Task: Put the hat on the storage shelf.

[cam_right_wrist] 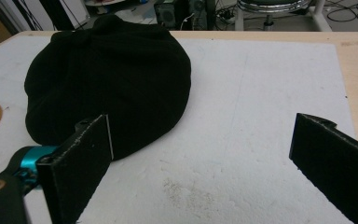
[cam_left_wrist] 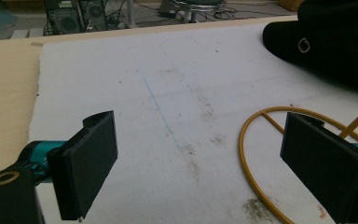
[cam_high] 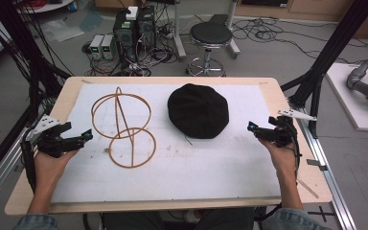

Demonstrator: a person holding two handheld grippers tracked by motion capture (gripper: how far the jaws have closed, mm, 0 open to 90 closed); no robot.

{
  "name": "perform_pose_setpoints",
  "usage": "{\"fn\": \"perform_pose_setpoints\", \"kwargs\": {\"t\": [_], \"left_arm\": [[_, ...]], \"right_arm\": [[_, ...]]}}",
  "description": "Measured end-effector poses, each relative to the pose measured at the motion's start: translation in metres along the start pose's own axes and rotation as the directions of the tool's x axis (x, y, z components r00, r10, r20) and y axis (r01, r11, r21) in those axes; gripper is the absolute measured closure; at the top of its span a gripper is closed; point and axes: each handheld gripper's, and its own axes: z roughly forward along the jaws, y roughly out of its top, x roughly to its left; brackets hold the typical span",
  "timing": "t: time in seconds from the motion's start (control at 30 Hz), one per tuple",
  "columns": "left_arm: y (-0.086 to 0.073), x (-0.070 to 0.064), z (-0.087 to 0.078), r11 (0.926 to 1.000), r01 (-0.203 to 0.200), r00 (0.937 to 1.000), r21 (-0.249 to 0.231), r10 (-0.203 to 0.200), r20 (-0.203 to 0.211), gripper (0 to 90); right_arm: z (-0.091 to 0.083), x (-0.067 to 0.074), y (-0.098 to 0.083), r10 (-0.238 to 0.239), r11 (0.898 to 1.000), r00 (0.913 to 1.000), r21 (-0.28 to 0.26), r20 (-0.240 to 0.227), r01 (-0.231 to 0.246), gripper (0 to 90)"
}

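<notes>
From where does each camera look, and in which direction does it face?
High view: above the table's near edge, facing forward and down; both forearms, left gripper, right gripper.
Left gripper view: rides the left gripper, open jaws, facing the wire stand.
Right gripper view: rides the right gripper, open jaws.
All three share the black hat.

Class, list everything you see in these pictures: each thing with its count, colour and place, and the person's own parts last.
hat: 1, black, centre-right of mat
wire stand: 1, gold, two rings on a rod, left of hat
mat: 1, white, stained, covering table
table: 1, light wood
stool: 1, black seat, floor behind table
computer towers: 2, dark, floor behind table
left gripper: 1, black, open, beside wire stand
right gripper: 1, black, open, right of hat
</notes>
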Motion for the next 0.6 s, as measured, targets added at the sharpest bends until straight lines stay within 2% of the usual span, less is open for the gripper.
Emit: {"fn": "perform_pose_setpoints", "kwargs": {"t": [0.17,0.23,0.6], "left_arm": [[0.0003,-0.0007,0.0002,1.0000,-0.003,1.0000,-0.003,0.003,0.003,11.3],[0.0001,-0.0002,0.0005,0.9998,-0.017,0.9999,0.011,0.017,0.003,11.3],[-0.0006,0.0029,-0.0032,1.0000,-0.005,1.0000,0.001,0.005,-0.005,11.4]], "right_arm": [[0.0008,0.0011,0.0000,-0.007,1.000,1.0000,0.010,0.000,0.007,5.5],[0.0011,0.0015,-0.0006,-0.005,1.000,1.0000,0.011,-0.001,0.005,5.5],[0.0048,0.0044,0.0004,-0.011,1.000,0.9999,0.003,-0.009,0.011,5.5]]}}
